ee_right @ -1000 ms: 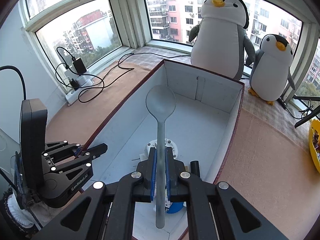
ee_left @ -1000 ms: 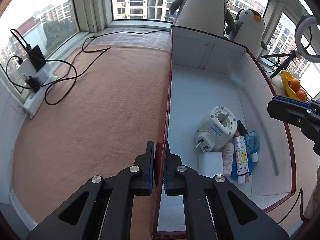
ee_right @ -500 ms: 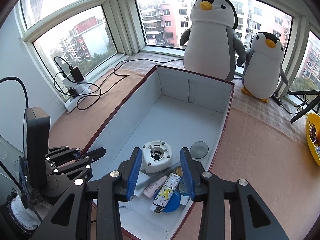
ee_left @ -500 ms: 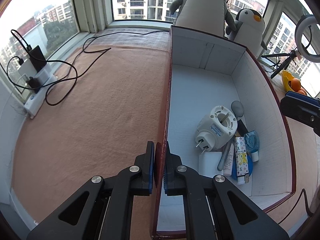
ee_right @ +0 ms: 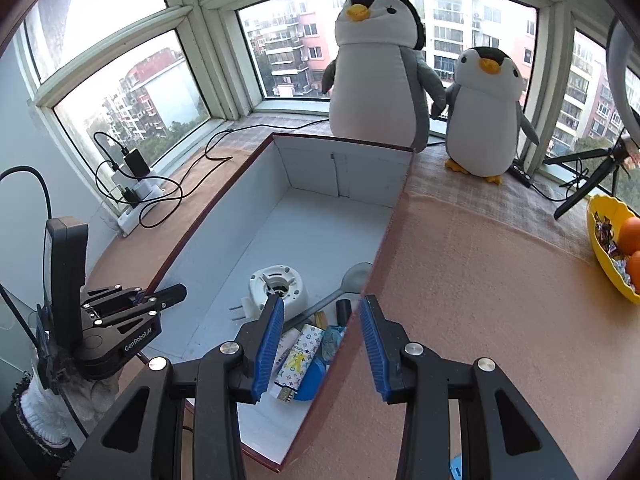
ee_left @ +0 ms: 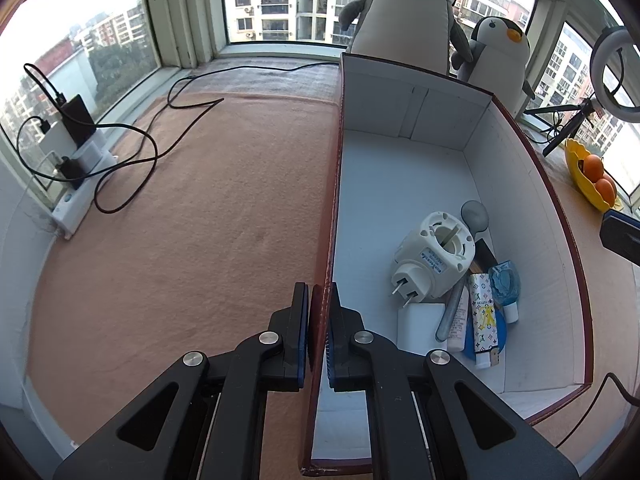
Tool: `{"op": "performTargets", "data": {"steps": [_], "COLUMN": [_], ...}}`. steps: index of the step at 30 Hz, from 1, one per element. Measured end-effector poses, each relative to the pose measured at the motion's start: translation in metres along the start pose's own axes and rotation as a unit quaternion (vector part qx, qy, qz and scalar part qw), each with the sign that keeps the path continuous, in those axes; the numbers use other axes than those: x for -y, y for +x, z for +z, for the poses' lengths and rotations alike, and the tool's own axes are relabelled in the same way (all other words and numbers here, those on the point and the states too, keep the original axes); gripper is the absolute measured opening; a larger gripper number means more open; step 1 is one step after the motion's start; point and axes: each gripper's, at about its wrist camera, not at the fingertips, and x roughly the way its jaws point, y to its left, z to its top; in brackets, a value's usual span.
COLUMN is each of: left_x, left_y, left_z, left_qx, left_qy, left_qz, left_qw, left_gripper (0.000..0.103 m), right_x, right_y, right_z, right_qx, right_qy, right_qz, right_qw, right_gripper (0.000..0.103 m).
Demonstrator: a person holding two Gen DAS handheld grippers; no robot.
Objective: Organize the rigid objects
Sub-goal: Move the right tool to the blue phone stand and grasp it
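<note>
Inside, smooth grey spoon (ee_right: pixel 347 286)

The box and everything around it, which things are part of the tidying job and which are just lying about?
Part of the job: box, gray spoon, white plug adapter, patterned tube, left gripper shut on the box wall, right gripper open.

Lying about: two plush penguins, power strip, cables, fruit bowl.

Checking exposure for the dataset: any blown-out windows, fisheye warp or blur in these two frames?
Left wrist view: upper-left window is blown out to white, and the box wall bows with fisheye warp; contents stay sharp, the spoon included. Right wrist view: backlit, upper-left pane washed out, the large penguin plush evenly lit, corners vignetted, no motion blur.
</note>
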Motion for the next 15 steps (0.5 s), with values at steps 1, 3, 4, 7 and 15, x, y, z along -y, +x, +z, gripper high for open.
{"op": "performTargets", "data": {"steps": [1,3,4,7,15], "left_x": [0.0,0.0,0.0,0.0,-0.001], "left_y": [0.0,0.0,0.0,0.0,0.0], "left_z": [0.0,0.0,0.0,0.0,0.0], "left_qx": [0.0,0.0,0.0,0.0,0.0], "left_qy": [0.0,0.0,0.0,-0.001,0.0], "left_qz": [0.0,0.0,0.0,0.0,0.0], "left_qw": [1.0,1.0,1.0,1.0,1.0], "left_gripper": [0.006,0.006,0.006,0.006,0.006], "right_x": [0.005,0.015,0.021,0.042,0.103], "right_y": [-0.003,-0.007,-0.01,-0.019,-0.028], "right_z": [-0.003,-0.009,-0.013,-0.026,-0.078], "right_qx": [0.001,0.001,0.001,0.0,-0.037], "right_qy": [0.006,0.016,0.024,0.051,0.134], "right_qz": [-0.005,-0.016,-0.024,-0.037,-0.08], "right_qw": [1.0,1.0,0.999,0.998,0.987], "right_gripper": [0.036,0.036,0.036,0.036,0.051]}}
